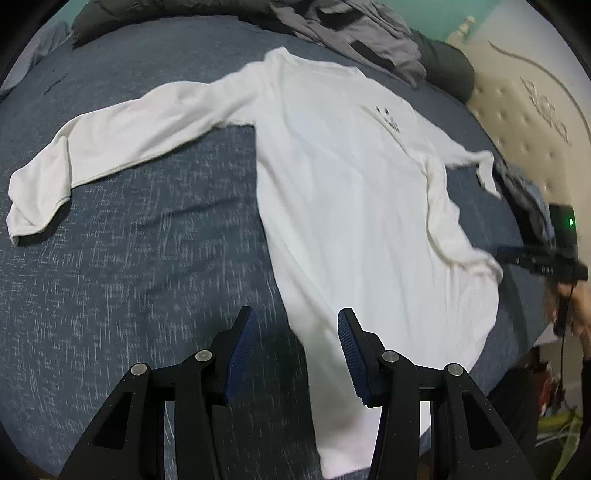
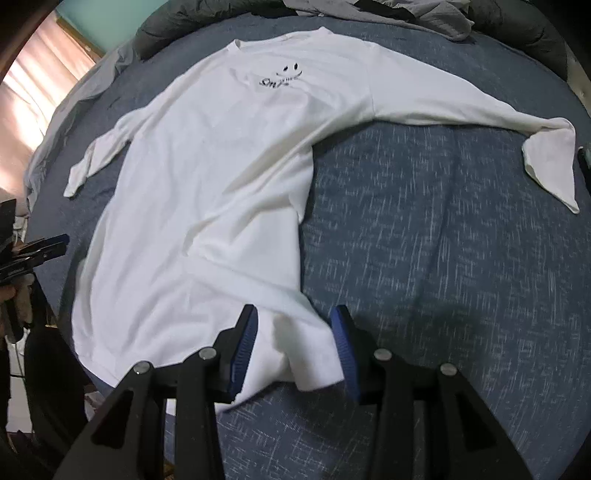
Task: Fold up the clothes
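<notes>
Hovering with its blue-padded jaws spread wide, the left gripper [image 1: 295,354] held nothing; the hem of the white long-sleeved shirt [image 1: 343,192] lay beneath the gap, at the near edge of the bed [image 1: 129,277]. The right gripper [image 2: 293,347] stood just as wide and empty over the shirt's other hem corner, where the cloth was bunched into a small fold.

The shirt was spread front-up across the middle of the bed — collar toward the far edge, both sleeves flung outward, a small black print [image 2: 280,75] on the chest. The bed's cover was a dark blue flecked fabric, lightly rumpled. Along the far edge lay a heap of grey clothes [image 1: 354,33] and dark pillows [image 2: 517,29]. A cream tufted headboard [image 1: 528,110] rose at one side, a teal wall behind it; at the other side hung a pink curtain [image 2: 37,85].
</notes>
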